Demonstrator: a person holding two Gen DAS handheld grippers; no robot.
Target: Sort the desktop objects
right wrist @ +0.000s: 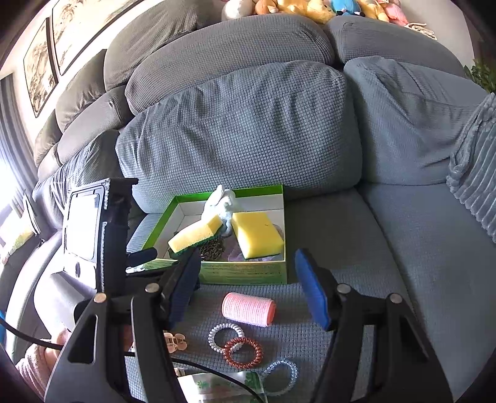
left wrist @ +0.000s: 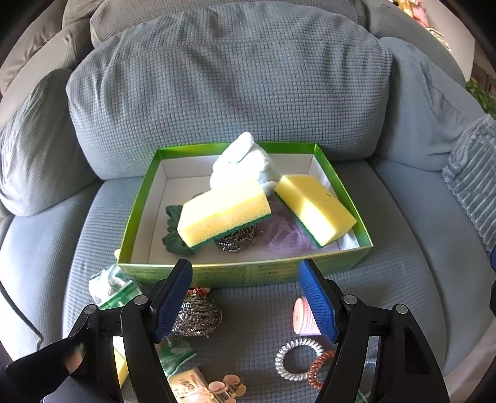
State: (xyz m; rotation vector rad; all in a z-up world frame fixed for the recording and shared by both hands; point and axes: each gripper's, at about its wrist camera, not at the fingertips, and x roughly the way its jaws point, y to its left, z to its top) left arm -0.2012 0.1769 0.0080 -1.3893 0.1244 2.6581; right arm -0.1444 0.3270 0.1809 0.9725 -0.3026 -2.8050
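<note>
Though print on the green box point(left wrist: 248, 274) blurs unreadably, left claw point(left wrist: 245, 299) and right claw point(right wrist: 248, 288) both apart, empty.

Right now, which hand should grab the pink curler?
Probably the right gripper: its open fingers frame the pink curler just ahead. From the left gripper, it sits off behind one finger.

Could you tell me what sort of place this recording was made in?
Most likely a home living room: the items sit on a grey sofa, with framed pictures on the wall and plush toys along its back.
</note>
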